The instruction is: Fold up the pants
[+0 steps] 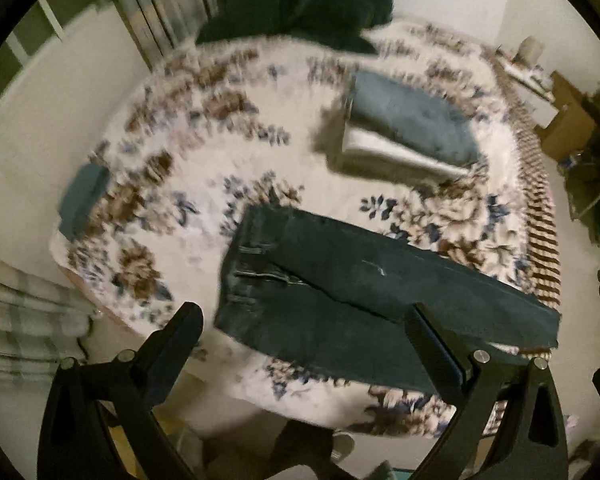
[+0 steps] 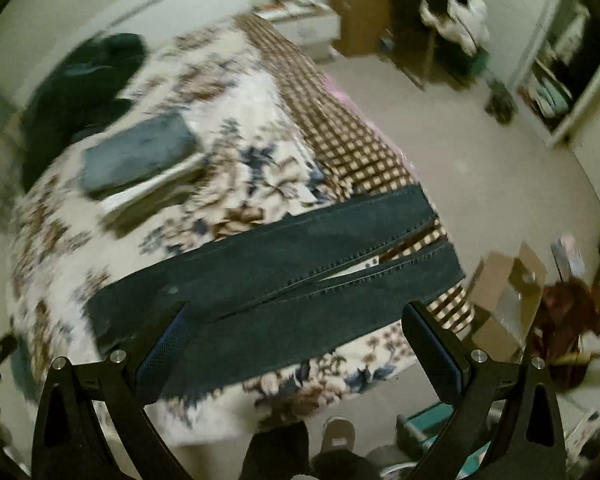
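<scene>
The left gripper (image 1: 304,340) and right gripper (image 2: 296,340) both hang above the bed with fingers spread wide and nothing between them, over the dark pants (image 1: 340,288) that lie flat across the near part of the floral blanket (image 1: 180,152), legs side by side. Farther up the blanket sit a stack of folded clothes (image 1: 408,120) and a dark heap (image 1: 300,0), with a small teal bundle (image 1: 82,200) near the left edge. Both views are blurred, and the heap's contents cannot be made out.

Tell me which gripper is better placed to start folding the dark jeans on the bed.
Probably the right. The right gripper hangs open over the legs of the jeans, near the hems, ready to carry them toward the waistband. The left gripper hangs open near the waistband.
</scene>
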`<state>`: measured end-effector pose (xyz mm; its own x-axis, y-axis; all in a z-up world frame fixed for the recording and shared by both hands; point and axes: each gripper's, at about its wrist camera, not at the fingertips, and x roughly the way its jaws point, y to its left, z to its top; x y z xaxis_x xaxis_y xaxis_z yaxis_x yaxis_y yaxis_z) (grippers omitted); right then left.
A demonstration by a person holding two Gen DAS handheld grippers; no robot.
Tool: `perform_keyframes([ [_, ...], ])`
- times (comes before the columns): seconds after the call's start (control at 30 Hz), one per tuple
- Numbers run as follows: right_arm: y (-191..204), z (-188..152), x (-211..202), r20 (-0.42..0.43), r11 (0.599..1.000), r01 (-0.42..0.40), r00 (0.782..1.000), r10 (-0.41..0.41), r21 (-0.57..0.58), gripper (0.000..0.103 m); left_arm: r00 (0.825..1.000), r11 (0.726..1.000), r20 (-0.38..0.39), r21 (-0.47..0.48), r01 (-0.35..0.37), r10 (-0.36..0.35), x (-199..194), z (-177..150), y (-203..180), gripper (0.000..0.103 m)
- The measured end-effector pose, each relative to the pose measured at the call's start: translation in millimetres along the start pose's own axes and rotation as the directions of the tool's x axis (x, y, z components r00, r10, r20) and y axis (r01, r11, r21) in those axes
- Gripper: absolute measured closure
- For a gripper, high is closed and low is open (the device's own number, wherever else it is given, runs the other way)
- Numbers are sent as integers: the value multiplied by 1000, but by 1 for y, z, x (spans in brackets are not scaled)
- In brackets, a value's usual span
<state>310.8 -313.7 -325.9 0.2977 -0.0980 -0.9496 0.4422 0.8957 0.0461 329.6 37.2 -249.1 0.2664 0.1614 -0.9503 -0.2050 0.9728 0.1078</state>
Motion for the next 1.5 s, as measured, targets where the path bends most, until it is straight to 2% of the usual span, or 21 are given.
perform_keyframes([
  [0.17,4,46,144,-132,986,61,990,-41,153,0,990,997,-139,-75,-19,8,124,40,1,0],
  [0.37,-8,67,280,-233,957,145,969,-86,250,0,967,979,-254,-198,-49,-3,255,76,4,0],
  [0.43,-14,70,320,-267,948,164,960,-89,273,0,958,965,-288,-257,-56,-21,298,84,7,0],
  [0.53,-19,75,373,-296,937,182,951,-90,300,0,940,926,-333,-371,-62,-71,351,89,15,0],
  [0.67,-27,84,423,-326,909,196,943,-71,369,0,919,891,-385,-443,-100,-88,387,83,22,1],
  [0.77,-32,88,443,-343,888,212,937,-66,408,0,929,897,-367,-424,-122,-48,386,78,15,2],
  [0.83,-34,90,452,-361,876,223,931,-61,427,0,944,903,-327,-416,-103,-43,377,70,11,13],
  [0.87,-36,90,454,-365,872,222,929,-54,436,0,953,901,-300,-425,-91,-46,370,65,12,32],
  [0.9,-38,91,457,-369,869,222,928,-49,442,1,962,895,-270,-439,-79,-47,360,58,16,58],
  [0.93,-40,91,458,-372,866,218,927,-40,449,5,966,891,-256,-448,-79,-43,352,49,21,69],
  [0.97,-42,90,458,-373,865,213,927,-33,454,9,969,887,-238,-459,-48,-70,345,40,26,76],
  [1.0,-45,90,458,-371,866,211,928,-32,454,20,971,888,-212,-459,-2,-107,336,29,30,81],
  [1.07,-51,90,455,-365,870,206,930,-32,447,56,975,898,-175,-438,50,-139,321,13,31,86],
  [1.1,-52,89,450,-358,873,196,933,-26,447,67,976,899,-153,-431,77,-156,310,3,31,88],
  [1.13,-55,89,446,-342,876,171,940,-8,450,86,976,895,-135,-434,97,-172,301,-3,31,89],
  [1.17,-55,90,443,-335,884,154,942,3,442,94,976,889,-115,-443,117,-186,290,-9,32,90],
  [1.27,-58,86,416,-290,910,101,957,22,402,98,974,874,-34,-449,187,-226,248,-35,39,92],
  [1.37,-63,77,378,-245,932,44,968,49,361,98,962,850,36,-459,257,-271,203,-59,57,92],
  [1.43,-72,64,350,-220,942,11,973,66,334,98,950,828,59,-475,297,-307,191,-66,74,92],
  [1.47,-76,60,338,-215,945,-1,974,76,326,98,949,824,67,-479,303,-310,179,-88,80,92],
  [1.5,-83,52,326,-210,948,-14,974,86,319,98,946,819,67,-484,308,-316,183,-82,89,92],
])
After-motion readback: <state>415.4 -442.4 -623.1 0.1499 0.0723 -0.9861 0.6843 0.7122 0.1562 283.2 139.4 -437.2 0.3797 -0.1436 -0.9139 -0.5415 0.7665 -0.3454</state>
